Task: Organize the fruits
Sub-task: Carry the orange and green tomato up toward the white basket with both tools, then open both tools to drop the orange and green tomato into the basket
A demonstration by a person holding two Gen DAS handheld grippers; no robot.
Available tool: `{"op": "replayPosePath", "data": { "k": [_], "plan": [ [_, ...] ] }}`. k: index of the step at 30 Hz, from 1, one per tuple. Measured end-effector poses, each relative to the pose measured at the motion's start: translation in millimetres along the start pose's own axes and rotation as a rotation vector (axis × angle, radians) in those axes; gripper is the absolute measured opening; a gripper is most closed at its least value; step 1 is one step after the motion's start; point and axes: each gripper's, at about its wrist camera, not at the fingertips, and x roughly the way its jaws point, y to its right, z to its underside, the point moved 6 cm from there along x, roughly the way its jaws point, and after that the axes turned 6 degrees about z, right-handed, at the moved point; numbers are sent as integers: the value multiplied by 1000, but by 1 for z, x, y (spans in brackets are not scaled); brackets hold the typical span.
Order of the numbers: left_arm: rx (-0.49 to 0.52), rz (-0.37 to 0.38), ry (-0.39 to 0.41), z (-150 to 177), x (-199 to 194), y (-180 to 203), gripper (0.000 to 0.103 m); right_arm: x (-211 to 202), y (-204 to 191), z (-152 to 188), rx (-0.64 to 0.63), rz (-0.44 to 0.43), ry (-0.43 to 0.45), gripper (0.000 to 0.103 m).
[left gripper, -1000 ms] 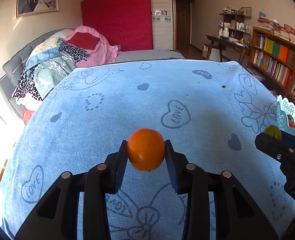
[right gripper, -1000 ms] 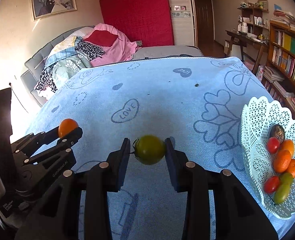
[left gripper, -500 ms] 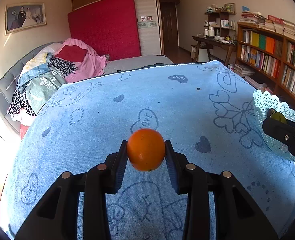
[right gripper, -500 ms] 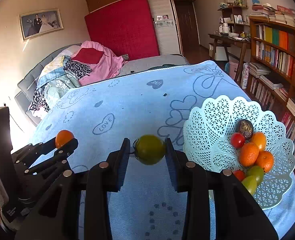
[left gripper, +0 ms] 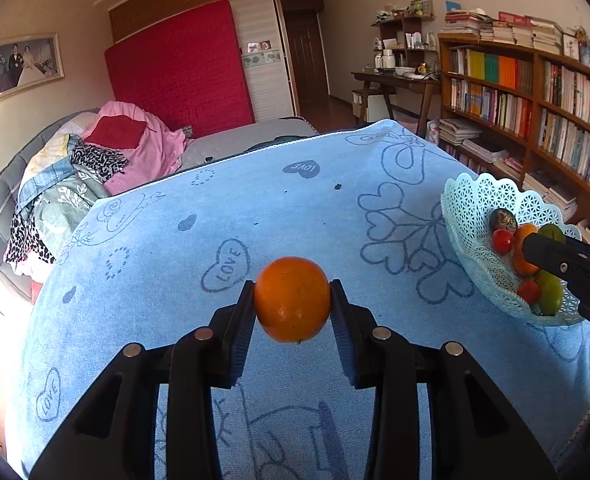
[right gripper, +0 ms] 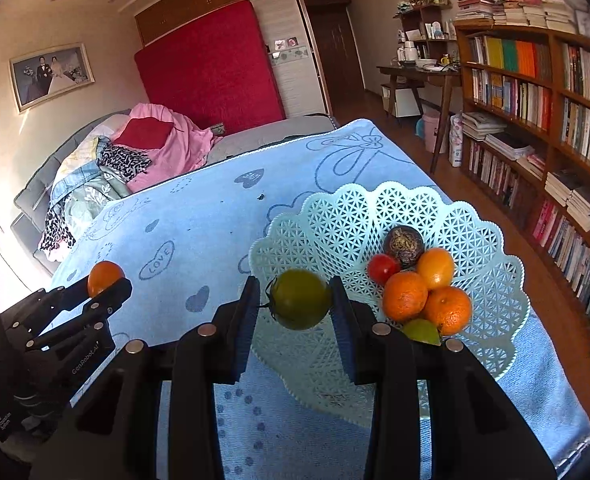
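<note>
My left gripper is shut on an orange, held above the blue towel-covered table. In the right wrist view that same orange shows at the left, well short of the basket. My right gripper is shut on a green tomato, hanging over the near left part of the white lattice basket. The basket holds several oranges, a red tomato, a dark round fruit and a green fruit. In the left wrist view the basket lies at the right, with the right gripper reaching over it.
The table's right edge drops to a wooden floor beside tall bookshelves. A bed piled with clothes stands beyond the table's far left. A desk sits at the back of the room.
Both grippers have carried their fruits to the right across the table. The basket has come from the right edge toward the middle of the right wrist view, under the green tomato.
</note>
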Motion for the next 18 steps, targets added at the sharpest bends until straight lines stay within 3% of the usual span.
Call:
{"op": "replayPosePath", "data": {
  "k": [9,12,18],
  "plan": [
    [36,66,9,-19,1,37,37,7,32,3,81,18,-34,38],
    [51,93,12,-26,2,50,37,7,43,1,131,13,-42,51],
    [65,168,4,-34,5,74,37,-1,63,-8,195,39,-13,52]
  ]
}}
